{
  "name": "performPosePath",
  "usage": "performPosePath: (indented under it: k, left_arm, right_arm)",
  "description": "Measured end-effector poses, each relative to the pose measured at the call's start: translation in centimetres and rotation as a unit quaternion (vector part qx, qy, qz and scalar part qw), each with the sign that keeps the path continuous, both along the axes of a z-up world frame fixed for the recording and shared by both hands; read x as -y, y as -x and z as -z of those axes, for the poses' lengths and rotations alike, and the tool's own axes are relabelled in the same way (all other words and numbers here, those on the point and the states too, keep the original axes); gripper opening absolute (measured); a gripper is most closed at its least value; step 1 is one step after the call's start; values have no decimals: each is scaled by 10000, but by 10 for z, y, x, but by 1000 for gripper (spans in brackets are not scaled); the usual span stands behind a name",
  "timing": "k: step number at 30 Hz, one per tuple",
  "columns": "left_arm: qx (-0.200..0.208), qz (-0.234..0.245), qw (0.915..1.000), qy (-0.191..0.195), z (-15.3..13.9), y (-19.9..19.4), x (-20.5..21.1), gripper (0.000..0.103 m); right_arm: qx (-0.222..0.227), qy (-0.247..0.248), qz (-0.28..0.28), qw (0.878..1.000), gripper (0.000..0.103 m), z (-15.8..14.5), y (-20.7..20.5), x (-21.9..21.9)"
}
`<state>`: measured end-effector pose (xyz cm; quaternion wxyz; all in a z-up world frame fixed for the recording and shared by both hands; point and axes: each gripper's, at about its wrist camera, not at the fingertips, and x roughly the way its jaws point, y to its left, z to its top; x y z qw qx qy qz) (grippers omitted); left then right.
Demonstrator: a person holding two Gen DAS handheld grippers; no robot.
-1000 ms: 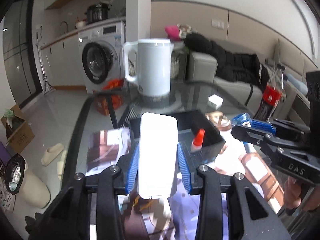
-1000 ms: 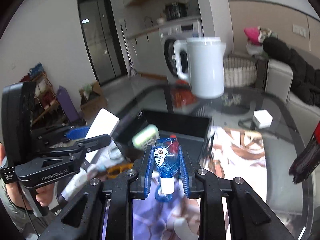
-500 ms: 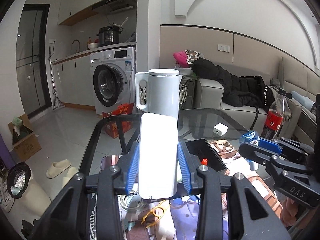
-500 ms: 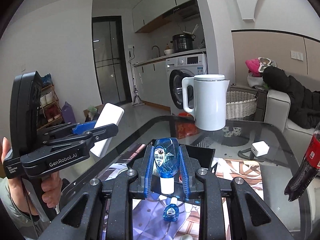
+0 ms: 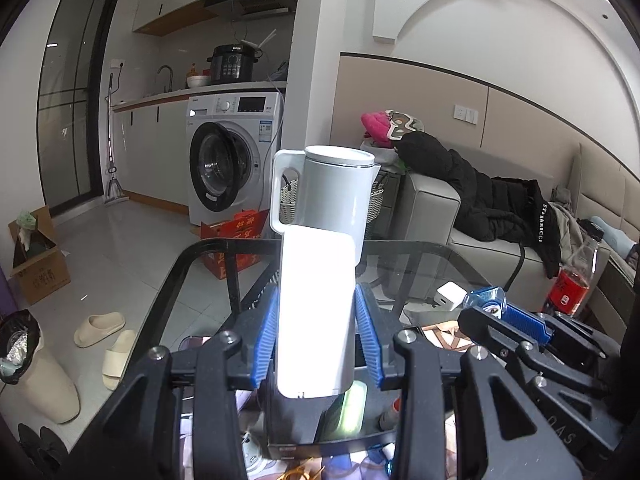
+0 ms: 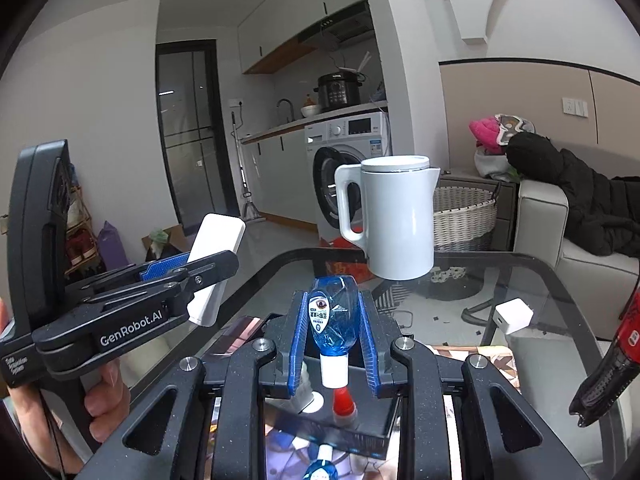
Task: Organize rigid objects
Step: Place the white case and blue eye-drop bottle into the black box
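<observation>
Both hands are up over the glass table (image 6: 520, 280) right now. The left gripper (image 5: 316, 336) is clamping a smooth white rounded rectangular block (image 5: 316, 312), blue pads pressed flat to its two long sides, the block standing upright between them. The right gripper (image 6: 334, 344) is pinching a small translucent blue eye-drop bottle (image 6: 332, 316), white cap pointing down toward the handle, jaws nearly closed on its body.

Below both, the shallow black plastic tray (image 6: 360, 436) is sitting on the table, already holding a red-capped little bottle (image 6: 342, 400) and, seen from the left wrist, a pale green rounded piece (image 5: 348, 408). A white lidded kettle (image 6: 396, 216) is standing well beyond, at the far edge.

My read: these two are headed for that tray. To do it well, bring one hand in at a time so the grippers aren't crowding each other, lower each piece over a bare patch of tray, tip the block flat before letting go, and keep the bottle clear of the red cap.
</observation>
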<state>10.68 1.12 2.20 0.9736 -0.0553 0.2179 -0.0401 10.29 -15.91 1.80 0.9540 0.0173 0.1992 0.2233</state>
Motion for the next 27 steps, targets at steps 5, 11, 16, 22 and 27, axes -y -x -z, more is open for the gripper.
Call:
performPosePath:
  k: [5, 11, 16, 22, 27]
  left_arm:
    - [-205, -51, 9997, 81, 11, -20, 3, 36]
    - [-686, 34, 9975, 177, 25, -39, 10, 36]
    - [-1213, 22, 9926, 27, 43, -50, 15, 36]
    - [-1790, 79, 9838, -54, 60, -61, 18, 36]
    - [-2162, 132, 9763, -29, 73, -67, 18, 36]
  right_arm:
    - [-195, 34, 206, 9996, 24, 6, -23, -4]
    - [-570, 133, 249, 9980, 24, 19, -42, -10]
    - [-910, 363, 174, 9950, 24, 30, -53, -16]
    - [-1503, 592, 130, 9868, 24, 51, -66, -20]
    - [-1912, 741, 103, 9787, 24, 70, -72, -21]
